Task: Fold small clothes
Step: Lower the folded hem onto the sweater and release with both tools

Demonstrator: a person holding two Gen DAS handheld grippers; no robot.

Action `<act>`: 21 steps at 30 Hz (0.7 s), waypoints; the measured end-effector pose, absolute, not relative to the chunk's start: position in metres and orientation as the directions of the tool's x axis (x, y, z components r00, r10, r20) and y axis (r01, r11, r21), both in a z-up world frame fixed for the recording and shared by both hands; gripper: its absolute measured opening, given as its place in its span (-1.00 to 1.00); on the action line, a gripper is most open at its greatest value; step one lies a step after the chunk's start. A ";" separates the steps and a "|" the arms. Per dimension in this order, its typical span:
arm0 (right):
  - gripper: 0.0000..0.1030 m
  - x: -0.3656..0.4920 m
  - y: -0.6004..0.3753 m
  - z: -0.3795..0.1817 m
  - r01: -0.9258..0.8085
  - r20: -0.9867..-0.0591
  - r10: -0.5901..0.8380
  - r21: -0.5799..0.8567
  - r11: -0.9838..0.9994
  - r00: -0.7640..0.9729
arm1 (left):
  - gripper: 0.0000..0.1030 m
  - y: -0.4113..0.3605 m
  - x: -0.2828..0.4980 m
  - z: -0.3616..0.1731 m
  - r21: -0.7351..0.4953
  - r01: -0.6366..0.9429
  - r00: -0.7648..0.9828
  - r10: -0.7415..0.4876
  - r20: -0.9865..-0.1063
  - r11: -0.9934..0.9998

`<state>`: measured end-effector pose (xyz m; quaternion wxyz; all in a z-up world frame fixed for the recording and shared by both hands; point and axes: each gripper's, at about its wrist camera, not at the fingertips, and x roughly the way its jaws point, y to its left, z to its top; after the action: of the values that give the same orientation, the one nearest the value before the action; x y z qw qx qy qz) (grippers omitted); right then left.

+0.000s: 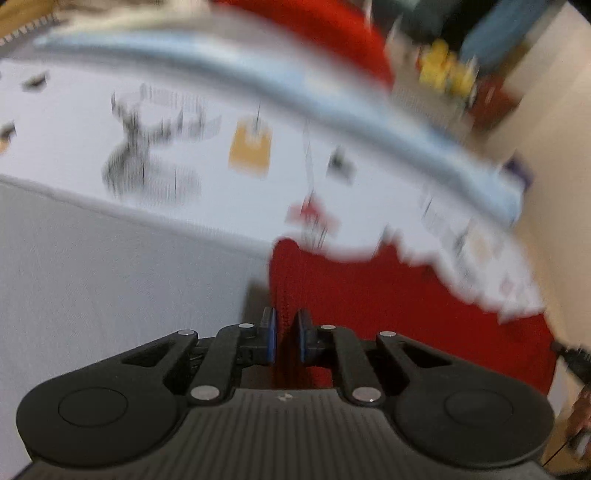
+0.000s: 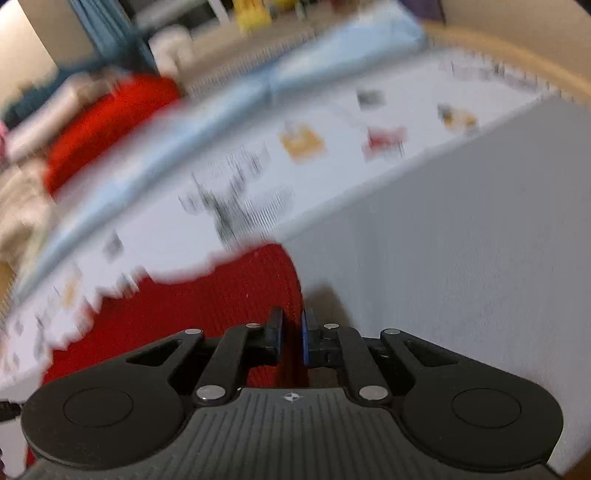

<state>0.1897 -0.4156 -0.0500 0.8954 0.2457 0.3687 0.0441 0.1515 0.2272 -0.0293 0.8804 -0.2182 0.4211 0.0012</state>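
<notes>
Left wrist view, left to right. Grey fabric surface (image 1: 110,266): plain, fills the lower left. White printed sheet (image 1: 221,192): lies beyond the grey surface, carries blurred dark, orange and red motifs. Pale blue band (image 1: 332,107): runs along the sheet's far edge. Left gripper (image 1: 287,338): black body, blue pads drawn close together, pinching an edge of the red knitted garment (image 1: 388,295). The garment spreads from the pads to the right, across the sheet, with a jagged white border along its far side. A second red mass (image 1: 332,33) lies past the blue band. Yellow items (image 1: 443,70): far right, too blurred to identify. Part of a hand (image 1: 583,417) shows at the right margin.

Right wrist view, left to right. Red mass (image 2: 110,118) and beige cloth (image 2: 22,214): upper left, blurred. Red knitted garment (image 2: 203,302): lower left to centre, on the printed sheet (image 2: 258,177). Right gripper (image 2: 292,338): pads nearly together, clamped on the garment's near edge. Grey fabric surface (image 2: 461,240): fills the right. Tan wooden rim (image 2: 517,55): upper right, behind the sheet.
</notes>
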 end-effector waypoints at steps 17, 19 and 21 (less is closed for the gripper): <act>-0.61 0.252 -0.406 -0.109 0.258 -0.829 0.171 0.351 0.900 0.533 | -0.28 0.217 0.187 -0.085 -0.300 -0.297 0.432 -0.153 -0.889 0.907; -0.34 0.253 -0.410 -0.113 0.275 -0.830 0.219 0.401 0.874 0.513 | -0.28 0.215 0.187 -0.087 -0.319 -0.280 0.428 -0.179 -0.886 0.906; -0.34 0.252 -0.412 -0.114 0.286 -0.828 0.229 0.416 0.863 0.512 | -0.34 0.217 0.187 -0.090 -0.327 -0.272 0.429 -0.191 -0.883 0.905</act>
<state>0.2524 -0.4120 -0.1138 0.8294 0.2610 0.4936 -0.0172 0.1871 0.2170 -0.0903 0.8169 -0.2168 0.5339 0.0251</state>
